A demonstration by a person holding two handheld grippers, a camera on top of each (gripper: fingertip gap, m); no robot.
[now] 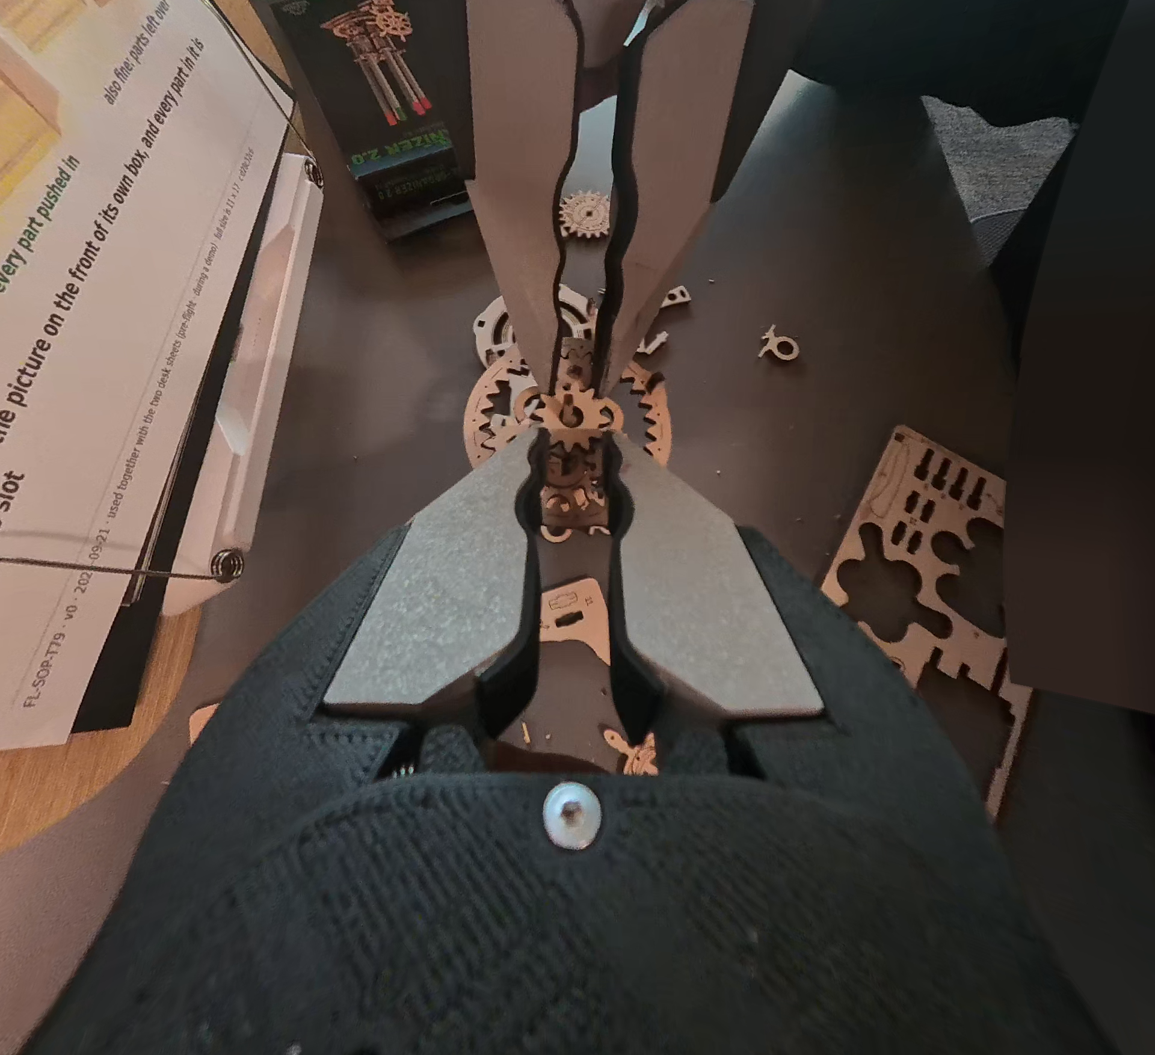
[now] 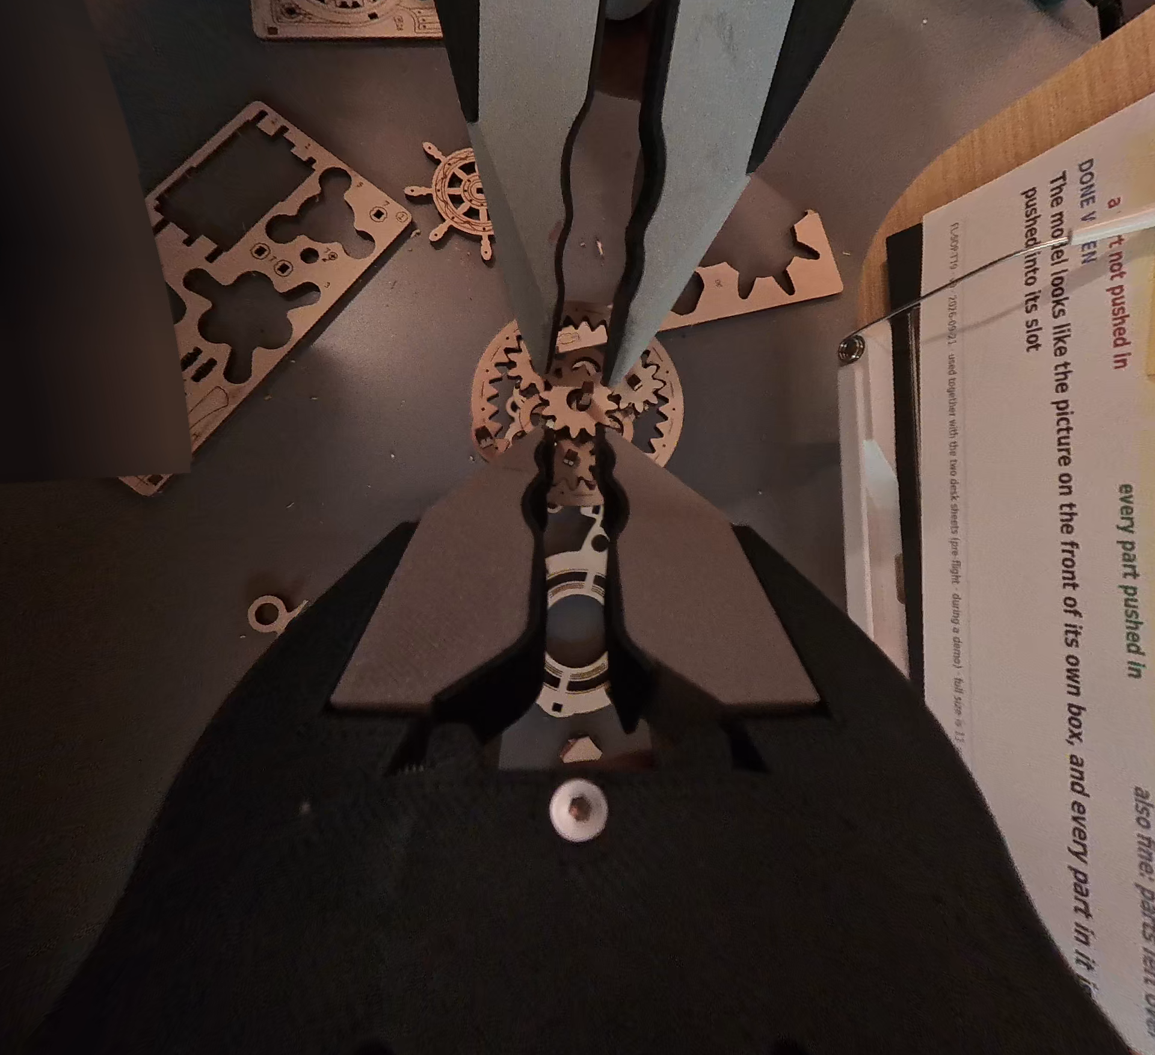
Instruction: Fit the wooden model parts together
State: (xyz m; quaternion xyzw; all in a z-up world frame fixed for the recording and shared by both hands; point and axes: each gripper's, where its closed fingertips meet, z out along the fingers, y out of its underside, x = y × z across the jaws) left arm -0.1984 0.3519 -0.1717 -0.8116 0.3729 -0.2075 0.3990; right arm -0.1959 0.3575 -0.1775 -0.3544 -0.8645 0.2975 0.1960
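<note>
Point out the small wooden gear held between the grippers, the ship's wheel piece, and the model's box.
small wooden gear (image 2: 576,404), right wrist view, on its toothed face beside the hub.
ship's wheel piece (image 2: 455,199), right wrist view, on its spokes.
model's box (image 1: 387,106), left wrist view, on its printed front.

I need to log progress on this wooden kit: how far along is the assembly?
Done: a ring gear with inner gears lies partly assembled on the table. In hand: the left gripper and right gripper meet tip to tip, both closed on a small gear assembly above it. Left: the ship's wheel, a loose gear, a round frame and a small ring piece lie unfitted.
</note>
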